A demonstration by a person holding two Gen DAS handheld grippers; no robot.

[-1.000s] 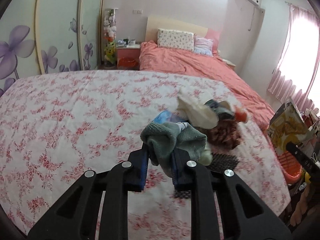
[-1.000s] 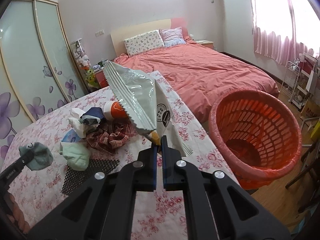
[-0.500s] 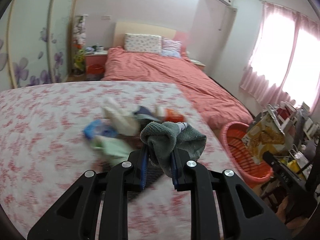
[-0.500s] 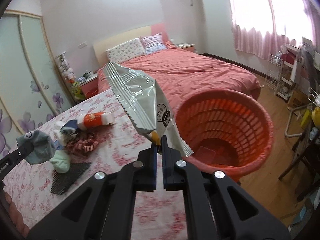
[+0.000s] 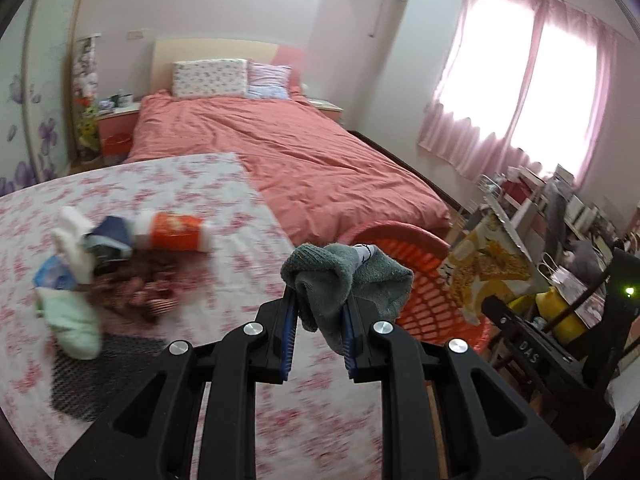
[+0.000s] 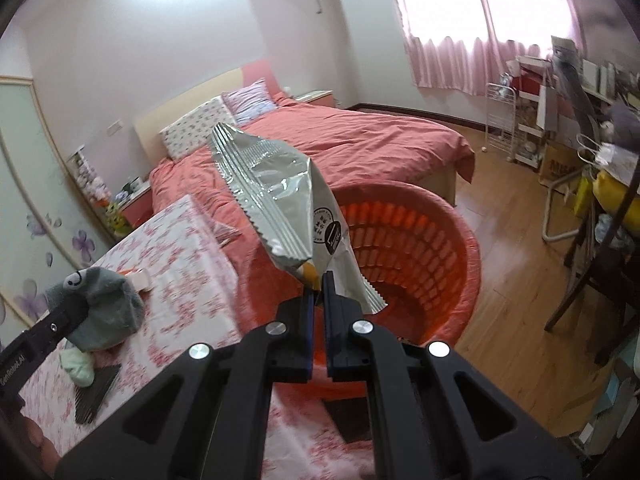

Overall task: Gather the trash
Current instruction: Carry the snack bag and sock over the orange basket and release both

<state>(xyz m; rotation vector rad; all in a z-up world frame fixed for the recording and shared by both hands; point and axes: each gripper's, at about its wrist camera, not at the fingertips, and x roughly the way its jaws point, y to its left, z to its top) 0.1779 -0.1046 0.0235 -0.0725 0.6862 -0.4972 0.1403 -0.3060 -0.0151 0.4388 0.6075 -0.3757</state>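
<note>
Clamped between the pads of the left gripper (image 5: 320, 312) is a grey sock (image 5: 344, 284), held above the edge of the floral bedspread (image 5: 200, 184). A silver snack bag (image 6: 280, 196) is pinched at its lower corner by the right gripper (image 6: 318, 292) — directly over the orange basket (image 6: 440, 248). More clutter — socks and an orange-and-white carton (image 5: 172, 230) — is seen lying on the bedspread.

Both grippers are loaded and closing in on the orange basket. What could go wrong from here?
1. The right gripper pinches only a corner of the snack bag; it could slip out short of the orange basket.
2. The left gripper holds a grey sock, probably not trash.
3. Both grippers converge on one basket and could collide.
</note>
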